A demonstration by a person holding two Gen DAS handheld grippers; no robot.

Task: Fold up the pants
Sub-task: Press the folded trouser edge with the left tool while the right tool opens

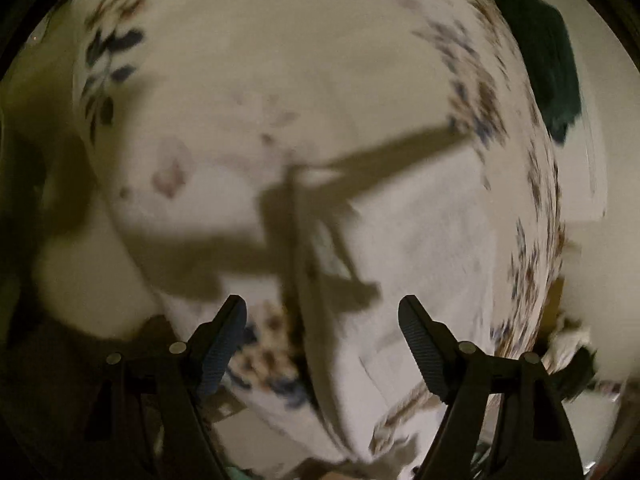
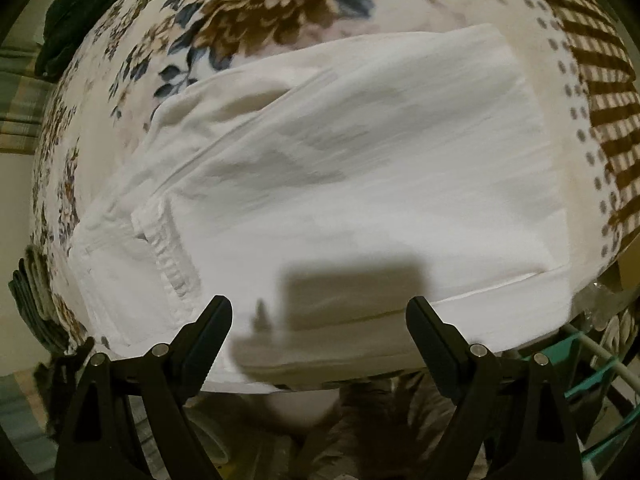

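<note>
Right wrist view: your right claw (image 2: 320, 332) gapes empty above the folded white pants (image 2: 340, 184); left claw (image 1: 322, 330) likewise.

The left gripper (image 1: 322, 346) is pointing steeply downward, jaws standing wide apart and empty; the right gripper (image 2: 320, 348) is doing likewise.

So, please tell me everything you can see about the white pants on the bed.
The white pants look like thin woven cotton, slightly creased. They lie flat and folded over on a floral bedspread, with the gathered elastic waistband at lower left and a straight folded edge at lower right. Only the bedspread touches them. Both grippers are open above them, and a gripper's shadow falls on their near part.
</note>
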